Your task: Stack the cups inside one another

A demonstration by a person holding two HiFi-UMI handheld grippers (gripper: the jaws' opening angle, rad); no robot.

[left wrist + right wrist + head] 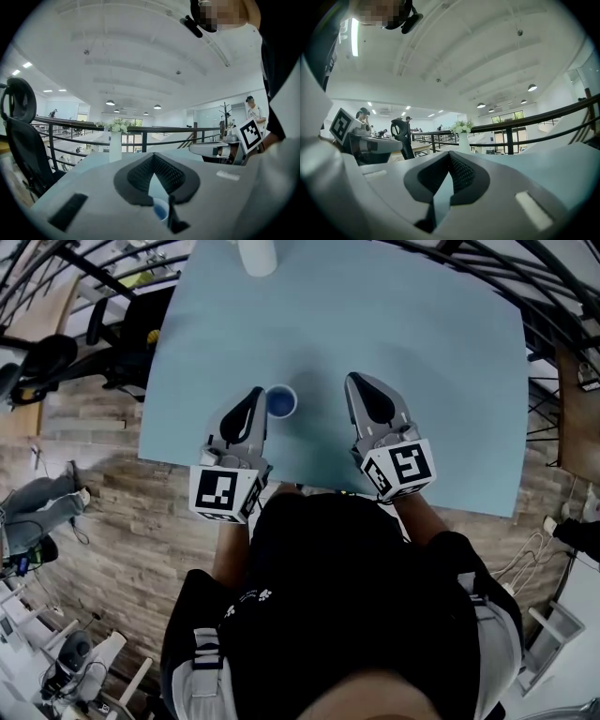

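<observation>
Person (347,606) at light-blue surface (450,362) | left claw (257,394) pinched shut, empty; blue cup (280,402) just beside it | right claw (355,381) shut, empty

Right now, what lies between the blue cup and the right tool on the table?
Nothing. In the head view, only a bare stretch of the table separates the blue cup from the right tool.

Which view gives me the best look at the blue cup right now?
The head view: the blue cup shows whole from above, upright on the table, close beside the left gripper. The left gripper view catches only part of its rim, low in the frame. The right gripper view doesn't show it.
</observation>
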